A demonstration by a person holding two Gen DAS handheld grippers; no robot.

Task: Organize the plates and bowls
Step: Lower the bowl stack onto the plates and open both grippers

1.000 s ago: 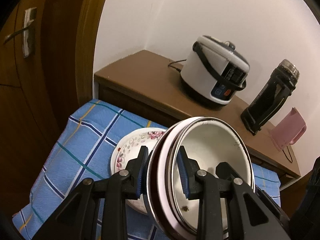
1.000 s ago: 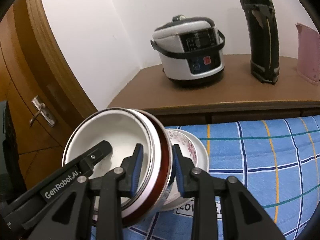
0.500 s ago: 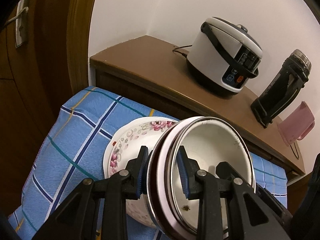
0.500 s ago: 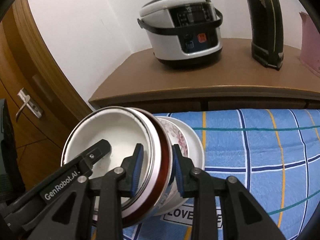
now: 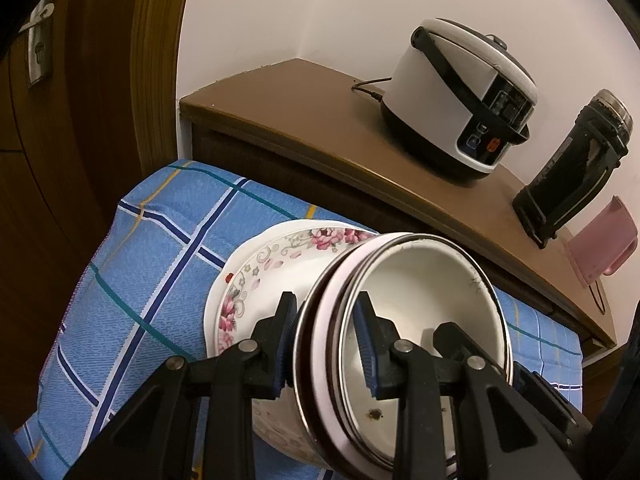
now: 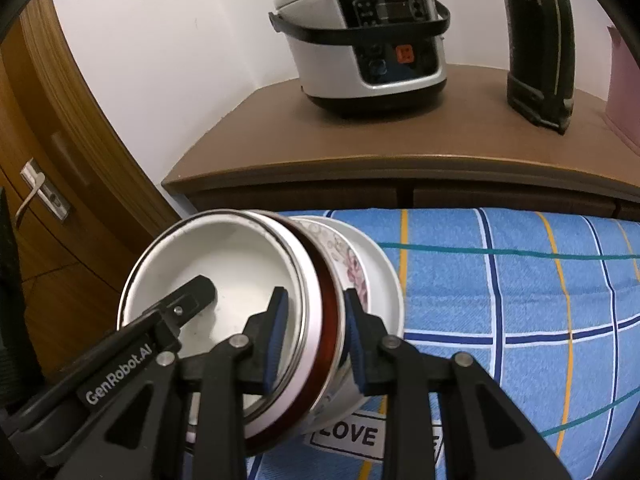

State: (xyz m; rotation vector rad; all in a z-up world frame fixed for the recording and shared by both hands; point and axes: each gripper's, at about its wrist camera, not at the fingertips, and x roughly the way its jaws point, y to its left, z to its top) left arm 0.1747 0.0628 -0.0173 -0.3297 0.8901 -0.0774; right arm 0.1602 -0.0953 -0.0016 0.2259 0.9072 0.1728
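Left wrist view has the left gripper (image 5: 326, 346) pinching the near wall of the enamel bowl (image 5: 424, 312), one blue-padded finger outside on the maroon band, the other inside against the white lining. Right wrist view shows the same deal mirrored: the right gripper (image 6: 314, 340) is clamped on the opposite wall of that bowl (image 6: 224, 268), with the left gripper's tip poking into the bowl from the lower left. So both sets of fingers are closed on the rim, not spread. The bowl is tilted on its side and sits nested into the floral bowl (image 5: 256, 280), which itself rests on a white plate (image 6: 390, 280) on the blue checked cloth (image 5: 160, 240). Count: two bowls I can make out, one plate, though the stack is partly hidden so I can't rule out more. Behind the cloth there's a brown counter (image 6: 400, 128) with one rice cooker (image 6: 368, 32), one black flask (image 6: 538, 48) and one pink jug (image 5: 600, 244). The stack sits near the cloth's back left corner; lots of open cloth off to the right in the right wrist view, and a wooden door (image 6: 52, 184) close on the left.
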